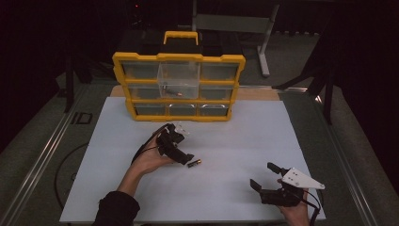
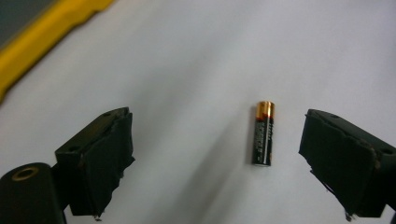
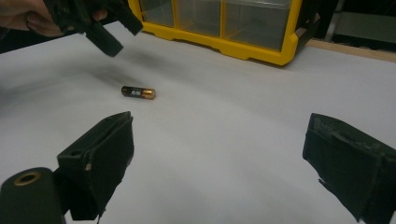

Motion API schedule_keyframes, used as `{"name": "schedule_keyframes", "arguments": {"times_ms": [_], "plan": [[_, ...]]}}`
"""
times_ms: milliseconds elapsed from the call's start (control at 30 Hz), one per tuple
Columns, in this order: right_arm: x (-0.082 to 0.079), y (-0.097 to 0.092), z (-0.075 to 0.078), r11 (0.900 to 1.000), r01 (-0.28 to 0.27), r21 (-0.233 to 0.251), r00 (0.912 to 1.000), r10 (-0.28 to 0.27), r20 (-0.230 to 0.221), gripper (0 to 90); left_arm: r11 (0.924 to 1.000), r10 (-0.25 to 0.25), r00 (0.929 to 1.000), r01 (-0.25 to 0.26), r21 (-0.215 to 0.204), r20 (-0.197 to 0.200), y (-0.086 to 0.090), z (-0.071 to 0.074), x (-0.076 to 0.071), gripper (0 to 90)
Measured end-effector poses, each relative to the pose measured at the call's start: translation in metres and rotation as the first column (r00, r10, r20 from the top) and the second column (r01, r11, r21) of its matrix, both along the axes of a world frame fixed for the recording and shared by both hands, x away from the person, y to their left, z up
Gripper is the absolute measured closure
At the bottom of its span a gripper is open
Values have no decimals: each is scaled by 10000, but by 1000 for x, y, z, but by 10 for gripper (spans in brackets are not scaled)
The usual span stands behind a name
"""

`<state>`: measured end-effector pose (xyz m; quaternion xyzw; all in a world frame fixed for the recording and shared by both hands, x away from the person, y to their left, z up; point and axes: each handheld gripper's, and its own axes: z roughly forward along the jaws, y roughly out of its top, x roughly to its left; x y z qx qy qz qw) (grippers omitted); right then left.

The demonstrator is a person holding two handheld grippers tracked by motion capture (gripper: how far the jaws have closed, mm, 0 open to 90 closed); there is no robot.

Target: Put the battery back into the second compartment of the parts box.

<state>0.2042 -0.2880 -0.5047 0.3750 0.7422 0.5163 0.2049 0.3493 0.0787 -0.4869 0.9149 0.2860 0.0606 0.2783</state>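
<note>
Right gripper (image 1: 265, 181) rests spread at the near table (image 1: 226, 197) edge; left gripper (image 2: 215, 154), jaws spread, straddles the AA battery (image 2: 264, 133) lying flat mid-table, so lower squarely, centre it, pinch across its barrel before the yellow organizer (image 1: 179, 89).

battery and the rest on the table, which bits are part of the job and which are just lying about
In the job:
- small black and gold cylindrical battery
- left hand-held gripper, open around it

Lying about:
- yellow plastic organiser case with clear drawers
- right hand-held gripper, open, off to the side
</note>
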Motion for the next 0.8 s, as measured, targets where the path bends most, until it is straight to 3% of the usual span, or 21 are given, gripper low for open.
{"name": "schedule_keyframes", "arguments": {"times_ms": [433, 800], "plan": [[0, 0, 0, 10000, -3, 11, 10000, 3, 7, 83, 9977, -602, 9978, 610, 307, -259, -16, -18, -8, 166], [0, 0, 0, 10000, -3, 9, 10000, 3, -4, 83, 9929, -1055, 9931, 1080, 497, -519, -22, -24, -11, 427]]}}
